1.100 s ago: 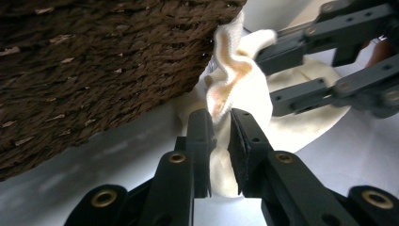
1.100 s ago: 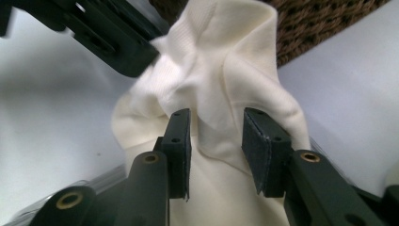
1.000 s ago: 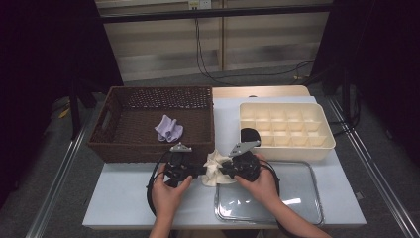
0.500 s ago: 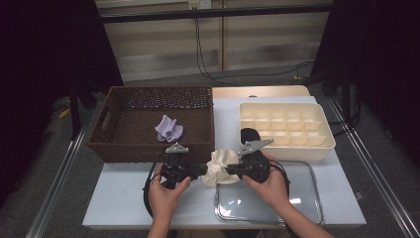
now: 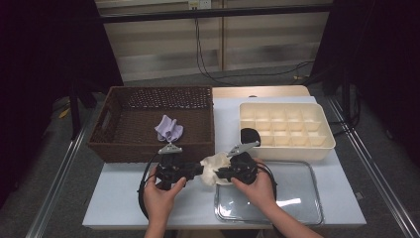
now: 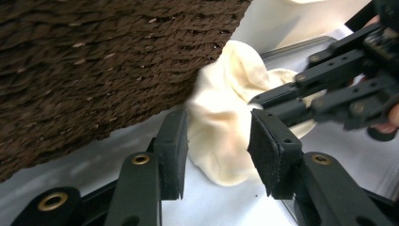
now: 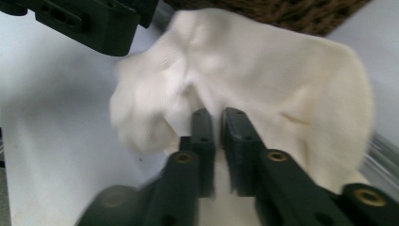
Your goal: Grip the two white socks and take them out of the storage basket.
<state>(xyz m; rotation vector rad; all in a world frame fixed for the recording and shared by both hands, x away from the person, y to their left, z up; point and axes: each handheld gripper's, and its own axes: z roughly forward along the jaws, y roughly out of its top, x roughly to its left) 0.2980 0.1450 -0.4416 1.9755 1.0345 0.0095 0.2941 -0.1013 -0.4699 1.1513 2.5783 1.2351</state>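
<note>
A cream sock (image 5: 214,167) lies bunched on the white table, just in front of the wicker basket (image 5: 148,124). My left gripper (image 5: 194,171) comes at it from the left. Its jaws have just been opening and stand apart, with the sock (image 6: 221,136) loose between the pads (image 6: 171,150). From the right, my right gripper (image 5: 221,173) pinches a fold of the sock (image 7: 282,89) between its nearly closed jaws, which have just been opening a little. In the left gripper view the right gripper (image 6: 263,101) is clamped on the sock's far edge.
A purple sock (image 5: 169,129) lies inside the basket. At the back right stands a cream compartment box (image 5: 285,129) with a dark object (image 5: 250,135) at its near left corner. A clear tray (image 5: 292,198) sits at the front right under my right hand.
The left gripper's jaws have opened around the sock. Both hands stayed near the basket's front, with the sock bunched between them.
</note>
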